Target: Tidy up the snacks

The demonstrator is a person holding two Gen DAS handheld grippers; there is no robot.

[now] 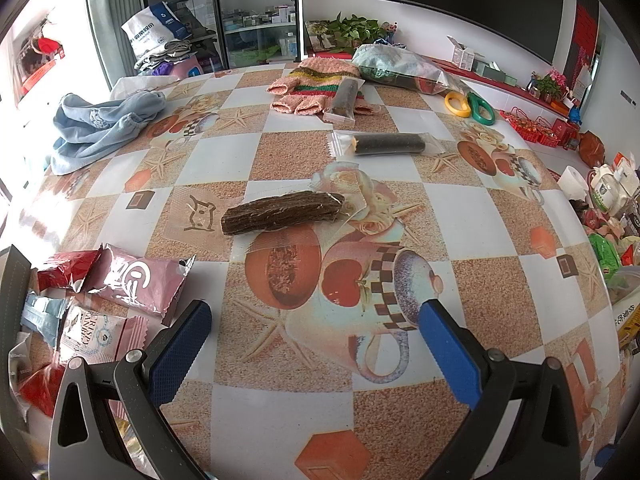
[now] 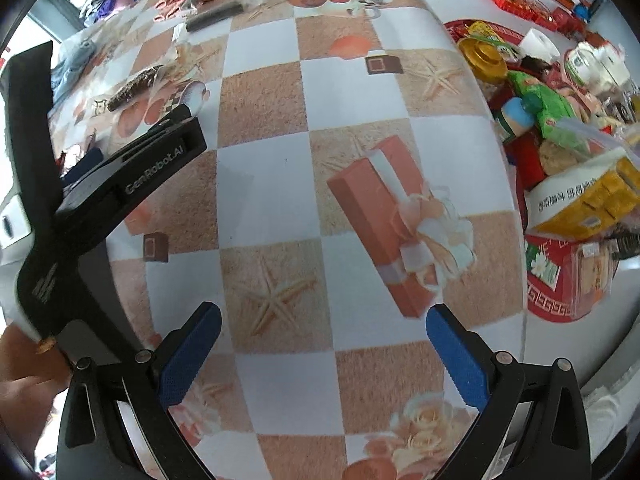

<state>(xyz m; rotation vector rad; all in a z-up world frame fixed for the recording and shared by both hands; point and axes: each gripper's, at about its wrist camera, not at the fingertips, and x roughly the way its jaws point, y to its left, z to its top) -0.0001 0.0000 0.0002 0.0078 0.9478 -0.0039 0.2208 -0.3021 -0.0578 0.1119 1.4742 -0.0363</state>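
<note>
Left wrist view: the left gripper [image 1: 314, 318] hangs released, its blue-padded jaws wide apart over the table's checkered starfish-print oilcloth [image 1: 280, 160], holding nothing. Using the brown ridged snack bar in clear wrap [image 1: 282, 213] as landmark: it lies at the cloth's middle, well ahead of the jaws. Beyond it lie two dark cylindrical snack rolls in clear wrappers, one [image 1: 386, 145] flat on the cloth, the other [image 1: 345, 95] resting on a pink striped knitted garment [image 1: 310, 86]. Left of and nearer than the bar sits a pile of foil snack packets [image 1: 138, 280], red, maroon and pink. Far behind it stand glass-door cabinets [image 1: 240, 8].

Right wrist view: the right gripper [image 2: 324, 332] is likewise released and empty. A round red tray [image 2: 560, 304] at the table's right edge holds assorted packaged food.
</note>
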